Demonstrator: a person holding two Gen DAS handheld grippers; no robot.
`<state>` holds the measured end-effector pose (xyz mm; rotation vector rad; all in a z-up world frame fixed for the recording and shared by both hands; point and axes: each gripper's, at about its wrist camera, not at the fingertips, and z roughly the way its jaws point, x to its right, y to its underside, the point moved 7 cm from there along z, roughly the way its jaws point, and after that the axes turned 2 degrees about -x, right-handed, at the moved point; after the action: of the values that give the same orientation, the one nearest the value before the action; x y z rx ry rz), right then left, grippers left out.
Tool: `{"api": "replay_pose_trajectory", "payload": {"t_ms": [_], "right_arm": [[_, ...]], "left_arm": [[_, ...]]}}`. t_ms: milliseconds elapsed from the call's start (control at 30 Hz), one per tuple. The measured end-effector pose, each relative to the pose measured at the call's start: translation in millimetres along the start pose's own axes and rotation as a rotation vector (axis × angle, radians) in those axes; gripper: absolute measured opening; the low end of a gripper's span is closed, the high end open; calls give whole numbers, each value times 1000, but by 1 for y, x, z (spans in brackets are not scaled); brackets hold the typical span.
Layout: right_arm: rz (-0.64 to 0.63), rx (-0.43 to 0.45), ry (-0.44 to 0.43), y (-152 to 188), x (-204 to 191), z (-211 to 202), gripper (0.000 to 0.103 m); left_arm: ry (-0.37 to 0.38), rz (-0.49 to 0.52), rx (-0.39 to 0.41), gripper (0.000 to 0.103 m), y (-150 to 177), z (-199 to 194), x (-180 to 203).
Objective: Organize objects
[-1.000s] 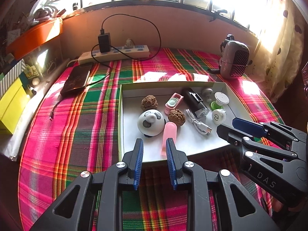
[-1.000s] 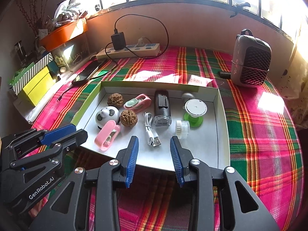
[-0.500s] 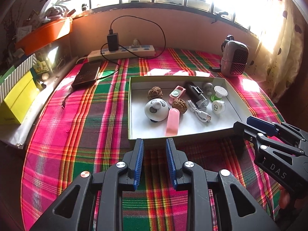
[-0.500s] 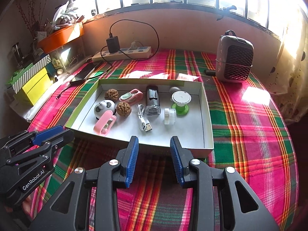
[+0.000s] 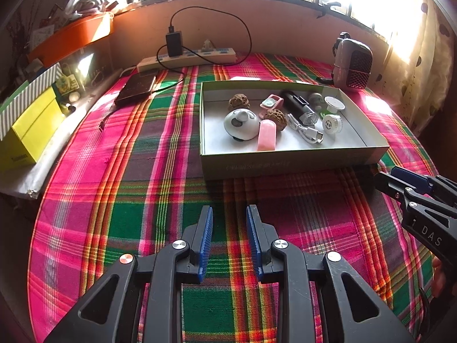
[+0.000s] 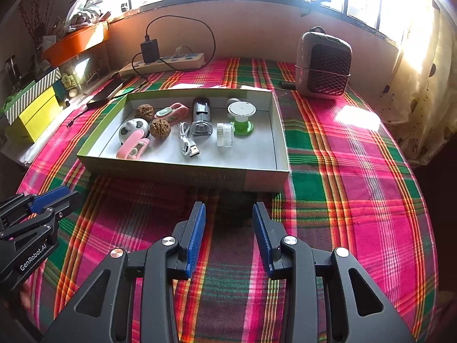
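Note:
A shallow white box [image 5: 285,165] [image 6: 182,174] lies on the plaid cloth. In it sit two walnuts [image 5: 238,102] [image 6: 160,129], a round white panda gadget [image 5: 240,123] [image 6: 134,128], a pink clip [image 5: 266,135] [image 6: 132,145], a black device [image 5: 298,105] [image 6: 201,115], a white cable [image 5: 307,133] [image 6: 187,141] and a green-and-white cap [image 6: 241,114]. My left gripper [image 5: 229,214] [image 6: 54,197] hovers open and empty in front of the box. My right gripper [image 6: 228,210] [image 5: 391,175] is open and empty too, near the box's front right corner.
A small heater [image 6: 322,63] stands at the back right. A power strip [image 5: 185,57] with a black charger and a dark phone [image 5: 137,88] lie at the back left. Yellow boxes [image 5: 31,131] and an orange planter [image 5: 71,38] line the left edge.
Both grippers have drawn back from the box toward the near edge of the table. The box and its contents look smaller and have not moved.

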<state>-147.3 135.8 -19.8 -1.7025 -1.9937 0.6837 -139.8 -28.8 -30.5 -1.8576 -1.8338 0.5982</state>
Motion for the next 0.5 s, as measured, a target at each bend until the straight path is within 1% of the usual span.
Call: {"api": "replay_pose_trajectory", "payload": {"t_ms": [100, 367, 500], "right_arm": [[15, -13, 12, 8, 7, 2, 36], [34, -39, 26, 22, 18, 6, 37], [41, -49, 29, 28, 23, 7, 37]], "left_arm": [[-6, 16, -2, 22, 5, 1, 2], [-7, 13, -31, 22, 16, 9, 2], [-12, 11, -24, 23, 17, 9, 2]]}}
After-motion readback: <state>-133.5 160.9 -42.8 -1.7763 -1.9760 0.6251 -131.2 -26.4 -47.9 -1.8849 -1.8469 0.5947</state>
